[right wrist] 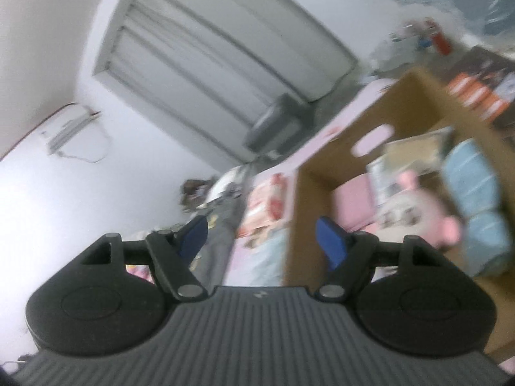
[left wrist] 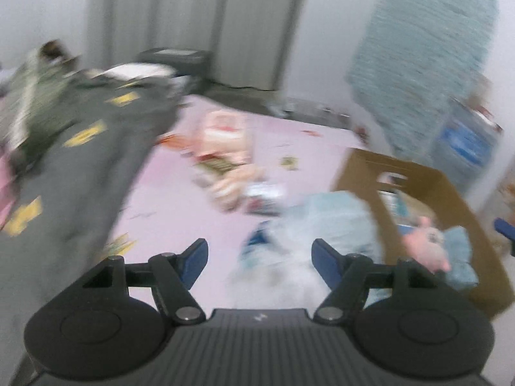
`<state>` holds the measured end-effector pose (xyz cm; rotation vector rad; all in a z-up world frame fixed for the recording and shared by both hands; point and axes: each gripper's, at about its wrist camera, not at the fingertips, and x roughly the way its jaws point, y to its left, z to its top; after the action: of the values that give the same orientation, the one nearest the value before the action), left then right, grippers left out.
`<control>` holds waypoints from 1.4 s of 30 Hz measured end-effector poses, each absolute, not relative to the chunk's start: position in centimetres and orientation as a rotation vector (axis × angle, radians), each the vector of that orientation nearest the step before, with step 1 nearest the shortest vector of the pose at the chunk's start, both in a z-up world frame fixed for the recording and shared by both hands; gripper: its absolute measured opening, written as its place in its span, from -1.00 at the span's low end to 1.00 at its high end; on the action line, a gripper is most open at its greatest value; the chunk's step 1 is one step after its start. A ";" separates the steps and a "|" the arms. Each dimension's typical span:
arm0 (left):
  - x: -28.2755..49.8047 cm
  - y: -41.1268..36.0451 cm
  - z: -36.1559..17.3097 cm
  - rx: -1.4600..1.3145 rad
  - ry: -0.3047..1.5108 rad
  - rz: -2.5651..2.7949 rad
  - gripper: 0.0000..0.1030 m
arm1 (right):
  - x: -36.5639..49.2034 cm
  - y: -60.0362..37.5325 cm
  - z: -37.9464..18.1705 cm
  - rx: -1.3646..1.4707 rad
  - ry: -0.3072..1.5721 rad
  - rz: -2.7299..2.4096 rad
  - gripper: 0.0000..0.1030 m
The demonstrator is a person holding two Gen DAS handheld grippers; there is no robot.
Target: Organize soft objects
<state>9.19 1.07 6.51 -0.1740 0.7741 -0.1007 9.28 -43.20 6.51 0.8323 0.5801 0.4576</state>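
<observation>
Soft objects: a pink plush toy (left wrist: 428, 244) and a folded light-blue towel (right wrist: 476, 202) lie inside the brown cardboard box (right wrist: 322, 193); a pale-blue soft bundle (left wrist: 309, 241) rests on the pink sheet just outside the box's wall.
Left gripper (left wrist: 259, 259): black, blue-padded jaws spread apart, nothing between them; it hangs over the sheet, the pale-blue bundle just beyond its tips.
Right gripper (right wrist: 260, 241): jaws likewise parted and empty, view tilted, the box's near corner beyond the tips.
Box: open-topped, oval handle cut-out in its side wall, standing on the sheet.
Pink sheet (left wrist: 180, 199): covers the surface; pink-and-red packets (left wrist: 225, 148), blurred, lie scattered in the middle.
Dark-grey cloth with yellow patches (left wrist: 80, 160): heaped along the sheet's left edge.
Teal knitted cloth (left wrist: 425, 61): hangs against the white wall behind the box.
Sharpness: both views blurred; small items unreadable.
</observation>
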 end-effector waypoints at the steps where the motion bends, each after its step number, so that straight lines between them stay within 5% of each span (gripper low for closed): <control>1: 8.6 2.2 6.1 -0.193 0.777 -0.076 0.40 | 9.4 -42.3 6.6 0.837 0.580 0.485 0.47; 21: 8.9 4.6 1.6 -0.125 0.734 -0.048 0.38 | 18.5 -22.3 9.8 0.506 0.865 0.721 0.49; 36: 4.4 7.9 -2.5 -0.081 0.915 -0.094 0.37 | 19.5 -11.2 0.2 0.471 1.267 0.912 0.49; 42: 5.0 7.7 -4.8 -0.104 0.965 -0.102 0.27 | 18.6 -7.9 -2.3 0.354 1.331 0.909 0.33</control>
<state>5.01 7.71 -4.77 -0.1039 0.9650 -0.1019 18.56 -7.87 -2.33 0.3544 1.3313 0.9086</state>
